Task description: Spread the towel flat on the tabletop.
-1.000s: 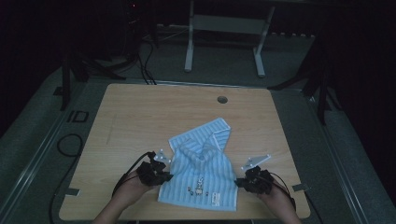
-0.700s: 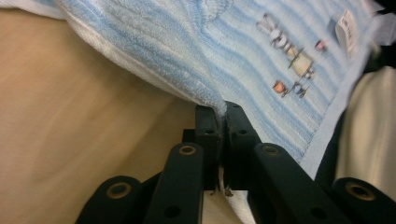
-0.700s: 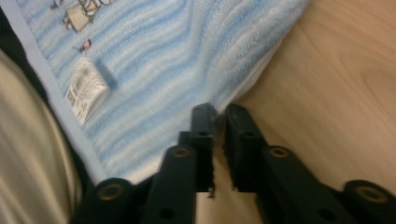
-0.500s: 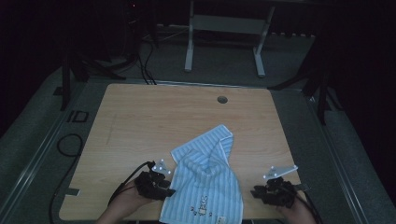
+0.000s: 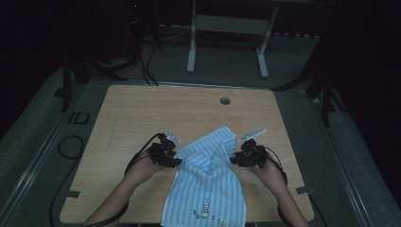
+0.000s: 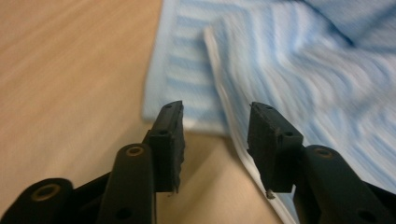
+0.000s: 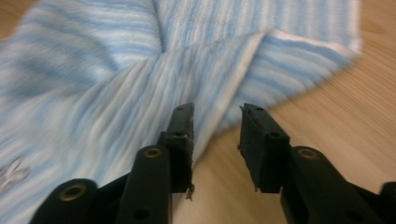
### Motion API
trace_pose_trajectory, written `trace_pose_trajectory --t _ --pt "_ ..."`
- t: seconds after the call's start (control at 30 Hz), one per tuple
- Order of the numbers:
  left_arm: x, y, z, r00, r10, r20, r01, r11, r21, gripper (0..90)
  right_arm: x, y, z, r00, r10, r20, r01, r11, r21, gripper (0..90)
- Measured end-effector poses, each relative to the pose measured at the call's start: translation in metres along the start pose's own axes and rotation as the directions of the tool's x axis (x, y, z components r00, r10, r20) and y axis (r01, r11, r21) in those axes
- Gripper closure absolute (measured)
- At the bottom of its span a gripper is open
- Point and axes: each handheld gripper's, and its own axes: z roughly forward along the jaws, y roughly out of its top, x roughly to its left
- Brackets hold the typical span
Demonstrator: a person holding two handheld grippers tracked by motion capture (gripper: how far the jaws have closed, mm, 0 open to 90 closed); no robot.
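My left gripper (image 5: 171, 156) and right gripper (image 5: 238, 156) flank the striped towel (image 5: 208, 189) near the worktop's (image 5: 142, 109) front edge, fingers just spreading, empty, its top corners folded inward.

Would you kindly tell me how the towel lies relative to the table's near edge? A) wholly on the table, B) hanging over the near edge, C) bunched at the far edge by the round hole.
B: the striped towel drapes past the table's near edge.

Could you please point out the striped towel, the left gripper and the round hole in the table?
striped towel (image 5: 208, 182): high view, its flat middle.
left gripper (image 5: 176, 161): high view, between its fingers.
round hole (image 5: 225, 100): high view, its centre.
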Motion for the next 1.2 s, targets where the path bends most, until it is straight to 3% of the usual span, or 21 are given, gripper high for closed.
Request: trace_pose_trajectory --t 0.1,0.23,0.27,0.3,0.33,0.37,0.4,0.47,0.57,0.77,0.87,0.93,1.07,1.2 --pt "0.007 0.008 0.015 0.9998 -0.002 -0.021 0.003 0.9991 0.041 69.4 -0.003 0.01 0.021 1.0 0.01 -0.002 -0.01 0.999 0.042 57.7" --pt "0.01 0.012 0.032 0.9999 0.005 -0.014 -0.003 0.9952 0.097 81.3 -0.006 0.015 0.041 0.9997 0.022 0.006 -0.023 0.995 0.096 56.4" --pt "0.01 0.013 0.035 0.9998 0.013 -0.012 -0.011 0.9951 0.098 82.9 -0.005 0.015 0.044 0.9999 0.012 0.008 -0.013 0.996 0.09 63.3" --pt "0.01 0.014 0.036 1.0 0.003 -0.007 -0.002 0.9955 0.095 82.9 -0.005 0.015 0.044 0.9999 0.012 0.008 -0.013 0.996 0.09 63.3" --pt "0.01 0.015 0.036 0.9999 0.008 -0.013 -0.007 0.9952 0.098 84.4 -0.004 0.015 0.044 0.9999 0.012 0.0 -0.012 0.996 0.086 71.9" --pt "0.01 0.017 0.037 0.9997 0.015 -0.018 -0.014 0.9949 0.1 84.5 -0.004 0.015 0.043 0.9996 0.013 -0.025 -0.011 0.996 0.086 82.7" --pt "0.011 0.018 0.038 0.9997 0.015 -0.021 -0.013 0.9951 0.098 84.5 -0.003 0.015 0.042 0.999 0.013 -0.043 -0.009 0.996 0.087 87.3" --pt "0.014 0.019 0.038 0.9995 0.014 -0.03 -0.01 0.9948 0.101 84.5 0.002 0.014 0.035 0.9992 -0.019 -0.035 0.022 0.996 0.087 88.6" --pt "0.023 0.02 0.038 0.9988 -0.005 -0.049 0.01 0.9948 0.101 84.5 0.005 0.01 0.027 0.9991 -0.029 -0.032 0.031 0.997 0.07 88.6" --pt "0.041 0.021 0.035 0.9947 -0.016 -0.102 0.027 0.9927 0.117 84.5 0.001 -0.006 0.0 0.9992 -0.022 -0.033 0.024 0.999 0.042 88.6" --pt "0.054 0.023 0.035 0.9901 -0.028 -0.138 0.046 0.9905 0.13 84.4 -0.007 -0.019 -0.014 0.9998 -0.002 -0.02 0.003 0.999 0.052 88.5" --pt "0.06 0.027 0.036 0.9871 -0.016 -0.159 0.04 0.988 0.15 84.4 -0.012 -0.026 -0.016 0.9996 0.006 -0.026 -0.004 0.998 0.07 88.4" --pt "0.068 0.039 0.04 0.979 0.014 -0.203 0.025 0.9818 0.188 84.4 -0.021 -0.038 -0.015 0.9992 0.031 -0.025 -0.028 0.995 0.098 88.4" --pt "0.075 0.052 0.048 0.9662 0.041 -0.255 0.016 0.9757 0.218 84.3 -0.028 -0.048 -0.01 0.9988 0.048 -0.011 -0.047 0.991 0.126 88.2"
